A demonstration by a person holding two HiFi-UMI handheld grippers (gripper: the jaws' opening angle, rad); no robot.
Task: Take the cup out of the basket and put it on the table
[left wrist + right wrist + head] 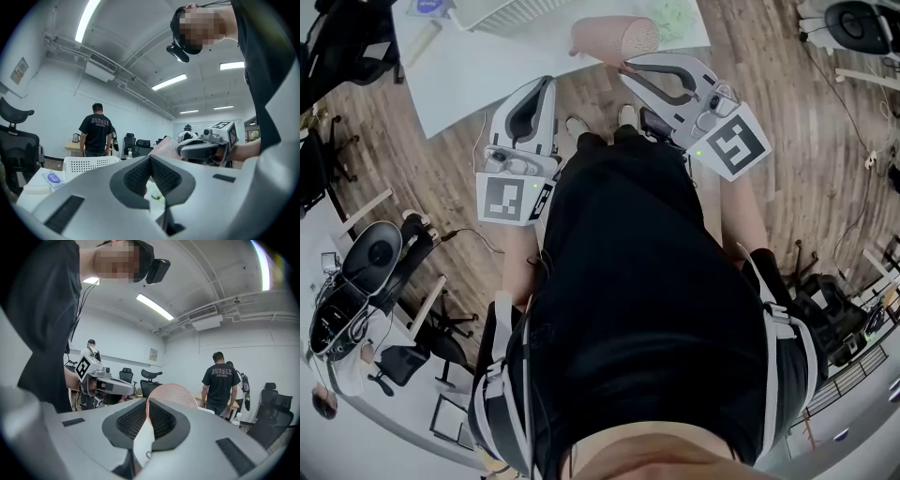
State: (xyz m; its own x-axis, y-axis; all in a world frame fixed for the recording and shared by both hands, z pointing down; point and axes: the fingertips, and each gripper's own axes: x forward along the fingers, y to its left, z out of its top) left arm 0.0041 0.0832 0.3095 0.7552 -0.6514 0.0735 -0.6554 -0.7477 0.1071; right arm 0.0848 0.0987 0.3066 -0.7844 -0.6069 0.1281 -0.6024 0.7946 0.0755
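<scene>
Evidently the pink textured cup (614, 39) is pinched by its wall between the jaws of the right gripper (625, 67), which are closed tightly onto it. It is thus carried, seemingly on its side, clear of the white perforated plastic basket (511, 14) and over the near edge of the white table (469, 80). The left gripper (547, 82) is held just beside it, jaws closed on nothing, presumably to be kept out of the way. Setting the cup down is judged still to be done.

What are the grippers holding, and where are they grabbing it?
The right gripper pinches the pink cup by its thin edge, which sits between the jaws. The left gripper is shut with nothing in it.
</scene>
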